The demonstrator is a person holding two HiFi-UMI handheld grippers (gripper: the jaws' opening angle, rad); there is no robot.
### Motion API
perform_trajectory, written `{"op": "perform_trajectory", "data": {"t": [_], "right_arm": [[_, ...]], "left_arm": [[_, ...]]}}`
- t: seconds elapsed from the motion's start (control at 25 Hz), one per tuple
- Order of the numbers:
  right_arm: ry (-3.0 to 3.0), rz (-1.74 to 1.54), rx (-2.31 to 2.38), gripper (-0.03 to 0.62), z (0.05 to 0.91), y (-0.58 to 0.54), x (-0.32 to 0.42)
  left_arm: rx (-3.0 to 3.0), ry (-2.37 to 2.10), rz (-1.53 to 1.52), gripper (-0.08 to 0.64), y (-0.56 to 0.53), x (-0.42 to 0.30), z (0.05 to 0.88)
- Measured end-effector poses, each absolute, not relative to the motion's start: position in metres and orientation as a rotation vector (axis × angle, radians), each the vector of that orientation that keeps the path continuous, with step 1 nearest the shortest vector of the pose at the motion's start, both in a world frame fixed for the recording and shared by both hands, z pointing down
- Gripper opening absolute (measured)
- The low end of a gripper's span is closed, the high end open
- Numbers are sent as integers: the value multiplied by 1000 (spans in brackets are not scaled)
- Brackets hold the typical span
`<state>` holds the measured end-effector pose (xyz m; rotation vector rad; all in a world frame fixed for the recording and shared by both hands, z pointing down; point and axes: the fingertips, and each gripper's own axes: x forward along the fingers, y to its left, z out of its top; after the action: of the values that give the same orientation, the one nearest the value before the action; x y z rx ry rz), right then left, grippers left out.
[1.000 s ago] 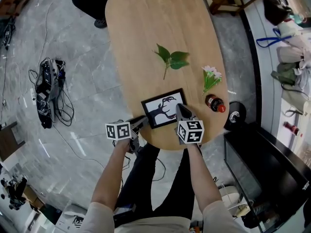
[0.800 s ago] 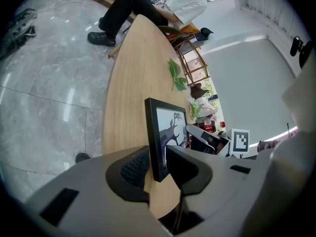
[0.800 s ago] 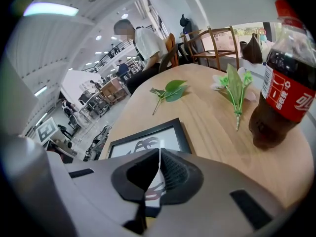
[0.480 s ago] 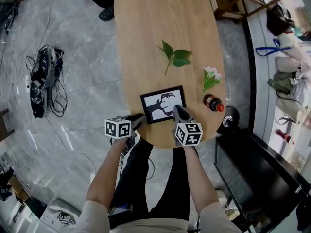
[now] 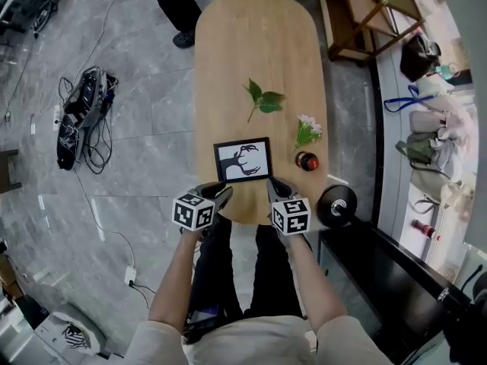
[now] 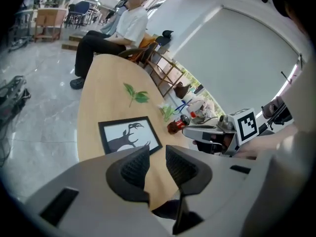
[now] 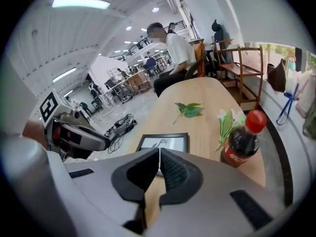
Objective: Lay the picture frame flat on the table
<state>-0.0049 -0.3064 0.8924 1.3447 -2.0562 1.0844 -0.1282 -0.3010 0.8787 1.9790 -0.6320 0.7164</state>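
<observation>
- Frame status: the black-bordered rectangular picture frame with the dark silhouette print looks like it's lying flat, face up, on the long oval wooden table, near the person's end.
- The left gripper has its jaws a narrow gap apart with nothing between them, only bare tabletop behind. It hovers over the near edge, just short of the frame's near left corner.
- The right gripper has its jaws pressed together at the tips, also empty, just short of the frame's near right corner.
- So I'd call the laying-down basically done. What's left is getting clear cleanly.
- To do that well, draw both tongs straight back toward the body and don't sweep sideways, since a clipped corner would skid the frame.
- If it needs squaring up, I'd nudge the black border, not the glass.
- Watch the right side: the dark cola bottle with the red cap stands just beside the frame and looks easy to tip.
- The white flower sprig and the green leafy twig lie farther up the table, out of the way.
</observation>
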Motion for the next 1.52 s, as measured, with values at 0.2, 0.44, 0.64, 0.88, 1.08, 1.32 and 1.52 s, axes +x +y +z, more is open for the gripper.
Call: {"op": "perform_trajectory", "data": {"t": [0.2, 0.44, 0.64, 0.88, 1.08, 1.32, 1.52], "right_arm": [[-2092, 1063, 1310, 34, 801, -272, 4], [-2134, 1114, 1303, 32, 711, -246, 13], [-2144, 1189, 1213, 32, 676, -230, 15], [-2158, 1184, 1053, 32, 663, -213, 3], [-2184, 1246, 1028, 32, 661, -213, 4], [-2186, 1219, 1023, 32, 654, -211, 12], [-2199, 1209, 994, 32, 655, -207, 9]], "left_arm": [[2061, -701, 763, 110, -261, -113, 787], [2097, -832, 758, 61, -228, -122, 703], [2095, -857, 777, 26, -207, -117, 669], [2086, -901, 756, 20, -198, -121, 648], [2044, -927, 727, 20, -187, -119, 649], [2018, -919, 728, 20, -188, -115, 649], [1999, -901, 690, 20, -188, -113, 654]]}}
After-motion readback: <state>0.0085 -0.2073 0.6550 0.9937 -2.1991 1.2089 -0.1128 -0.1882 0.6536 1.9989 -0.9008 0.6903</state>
